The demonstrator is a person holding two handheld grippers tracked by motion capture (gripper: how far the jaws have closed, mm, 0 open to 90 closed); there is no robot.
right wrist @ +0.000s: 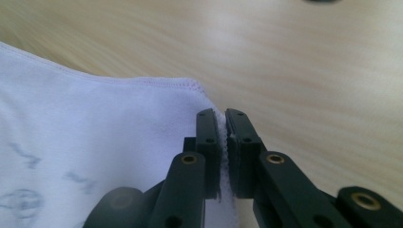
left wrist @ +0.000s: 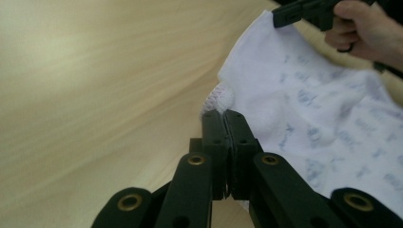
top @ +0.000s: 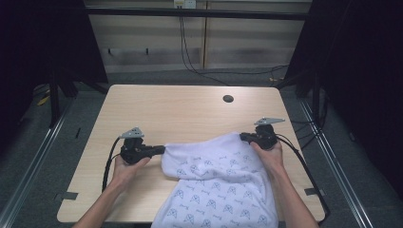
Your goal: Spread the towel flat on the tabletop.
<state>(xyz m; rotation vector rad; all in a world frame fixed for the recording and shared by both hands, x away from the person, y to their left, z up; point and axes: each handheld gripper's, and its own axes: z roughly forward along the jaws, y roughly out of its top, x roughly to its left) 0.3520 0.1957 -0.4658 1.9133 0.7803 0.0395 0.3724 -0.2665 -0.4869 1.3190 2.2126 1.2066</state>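
Note:
A white cloth (top: 218,183) printed with small blue figures lies on the near half of the wooden table (top: 180,109) and hangs over its front edge. My left gripper (top: 163,150) is shut on the cloth's left top corner. In the left gripper view the two jaws stand pressed together (left wrist: 224,114) with the stitched hem of the cloth (left wrist: 323,109) bunched at their tips. My right gripper (top: 243,137) is shut on the right top corner. In the right gripper view a thin fold of the cloth (right wrist: 95,133) runs between its closed jaws (right wrist: 222,113).
A dark round hole (top: 228,99) sits in the far right part of the table. Bare wood lies beyond the cloth. Black frames and dark curtains stand to the left and right, and cables run on the floor behind the table. The right hand (left wrist: 366,28) appears in the left gripper view.

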